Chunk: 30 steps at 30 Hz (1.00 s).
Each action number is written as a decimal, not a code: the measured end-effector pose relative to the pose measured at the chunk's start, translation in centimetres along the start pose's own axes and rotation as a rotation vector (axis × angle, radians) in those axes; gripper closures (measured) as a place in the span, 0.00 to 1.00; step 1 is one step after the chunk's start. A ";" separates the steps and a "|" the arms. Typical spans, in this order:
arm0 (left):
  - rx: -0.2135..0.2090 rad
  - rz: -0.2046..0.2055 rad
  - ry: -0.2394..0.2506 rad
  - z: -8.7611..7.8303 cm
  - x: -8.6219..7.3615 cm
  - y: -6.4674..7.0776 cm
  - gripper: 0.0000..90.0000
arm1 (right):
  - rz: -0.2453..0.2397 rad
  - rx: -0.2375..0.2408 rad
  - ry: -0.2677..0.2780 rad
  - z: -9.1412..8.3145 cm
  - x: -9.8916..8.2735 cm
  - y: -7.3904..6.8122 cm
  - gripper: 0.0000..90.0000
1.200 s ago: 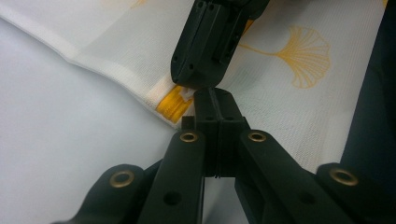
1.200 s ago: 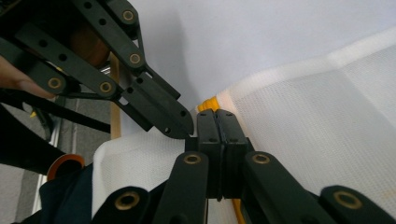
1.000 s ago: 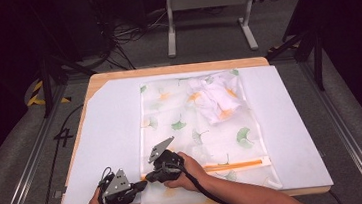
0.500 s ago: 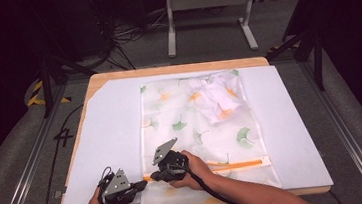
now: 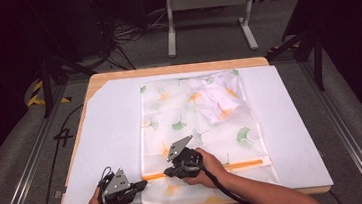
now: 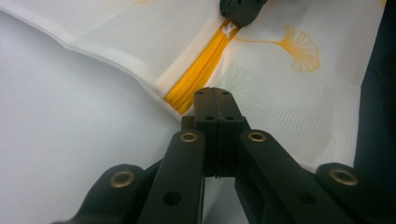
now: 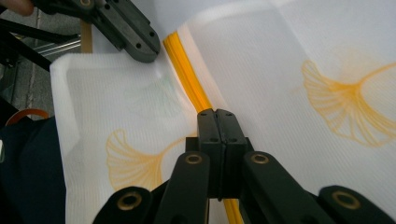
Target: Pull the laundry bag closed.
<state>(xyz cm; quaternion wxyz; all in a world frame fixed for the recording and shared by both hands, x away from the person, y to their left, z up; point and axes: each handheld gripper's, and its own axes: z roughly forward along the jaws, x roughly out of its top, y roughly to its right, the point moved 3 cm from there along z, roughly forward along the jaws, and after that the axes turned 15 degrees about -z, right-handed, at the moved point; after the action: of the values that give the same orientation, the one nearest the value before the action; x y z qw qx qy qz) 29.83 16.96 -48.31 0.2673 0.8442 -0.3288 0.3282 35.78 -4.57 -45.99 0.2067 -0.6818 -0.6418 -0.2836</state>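
The orange zipper (image 7: 187, 84) of the mesh laundry bag (image 5: 199, 130) is being worked. The left gripper (image 6: 215, 93) is clamped on the bag's corner at the zipper's end; the right gripper (image 7: 216, 114) is pinched together on the zipper, seemingly its slider. A steady pull along the track is judged next.

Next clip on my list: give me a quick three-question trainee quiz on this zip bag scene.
1. True or false: the left gripper is shut at the end of the orange zipper.
2. What lies inside the mesh bag at its far end? A) white clothing B) a shoe C) a book
3. On which line of the bag does the right gripper sit?

Key: 1. True. 2. A, the white clothing. 3. On the orange zipper, jaws shut.
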 end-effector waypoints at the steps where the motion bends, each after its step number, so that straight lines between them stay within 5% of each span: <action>1: 0.000 0.000 0.000 0.0 0.0 0.0 1.00 | 0.011 0.000 -0.003 -0.3 -0.3 0.0 1.00; 11: -0.005 0.002 0.000 0.0 0.0 -0.1 1.00 | 0.029 -0.045 -0.023 -2.7 -2.3 0.4 1.00; 30: -0.002 0.017 -0.008 0.0 0.1 -0.1 1.00 | 0.135 -0.135 -0.008 -7.1 -7.2 0.8 1.00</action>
<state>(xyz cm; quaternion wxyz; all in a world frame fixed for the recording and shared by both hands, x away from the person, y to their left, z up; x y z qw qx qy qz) 29.95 16.97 -48.25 0.2639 0.8424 -0.3372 0.3270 35.57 -14.64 -45.25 0.1763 -0.7372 -0.5744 -0.3089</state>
